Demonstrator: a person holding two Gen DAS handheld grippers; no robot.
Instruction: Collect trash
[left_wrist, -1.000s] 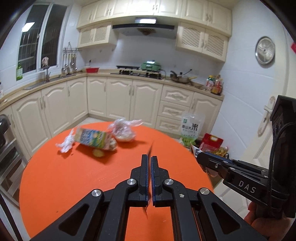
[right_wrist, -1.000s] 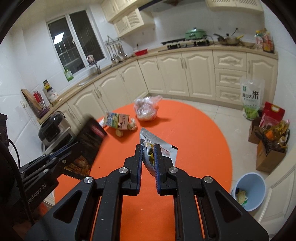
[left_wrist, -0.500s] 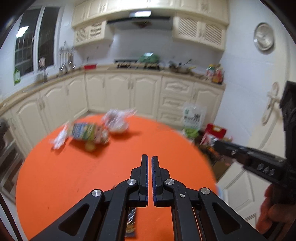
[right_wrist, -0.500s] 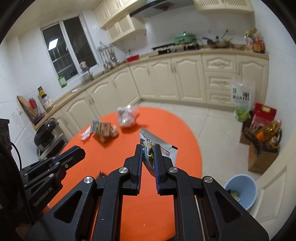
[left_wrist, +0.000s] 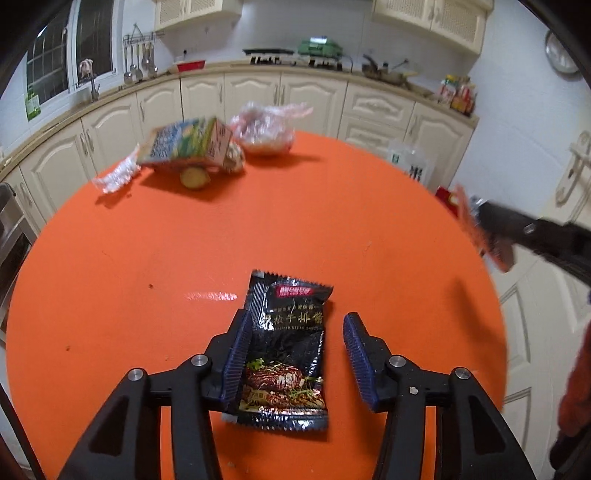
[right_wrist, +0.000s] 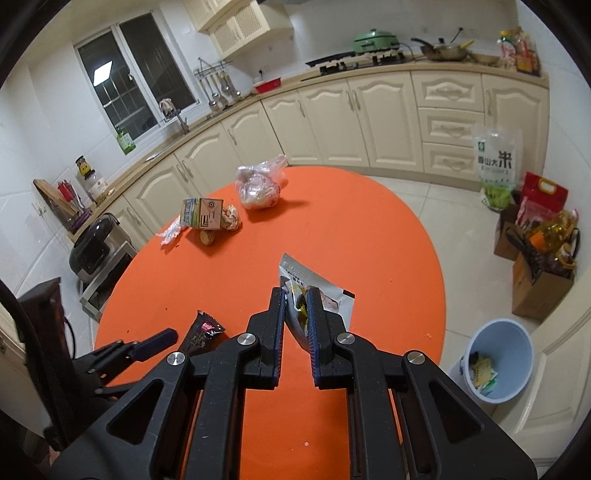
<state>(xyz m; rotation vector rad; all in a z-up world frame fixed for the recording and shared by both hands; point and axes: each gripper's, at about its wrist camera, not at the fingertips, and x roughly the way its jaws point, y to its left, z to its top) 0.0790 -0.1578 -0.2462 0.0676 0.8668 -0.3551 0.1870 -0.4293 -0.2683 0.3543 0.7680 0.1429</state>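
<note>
Orange worktop (left_wrist: 129, 258) gives your left tongs (left_wrist: 295, 354), jaws just opening around the flat black sachet (left_wrist: 286, 354), little edge to catch, so they may skid, while your right tongs (right_wrist: 296, 321), clamped on the silver wrapper (right_wrist: 325, 295), could drop it.

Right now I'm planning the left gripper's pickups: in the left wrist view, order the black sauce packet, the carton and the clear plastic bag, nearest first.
1. Black sauce packet: between the left gripper's open fingers.
2. Carton: far side, left.
3. Clear plastic bag: far edge, slightly farther.

Both wrist views angled down, sharing orange table (left_wrist: 147, 258)
</note>
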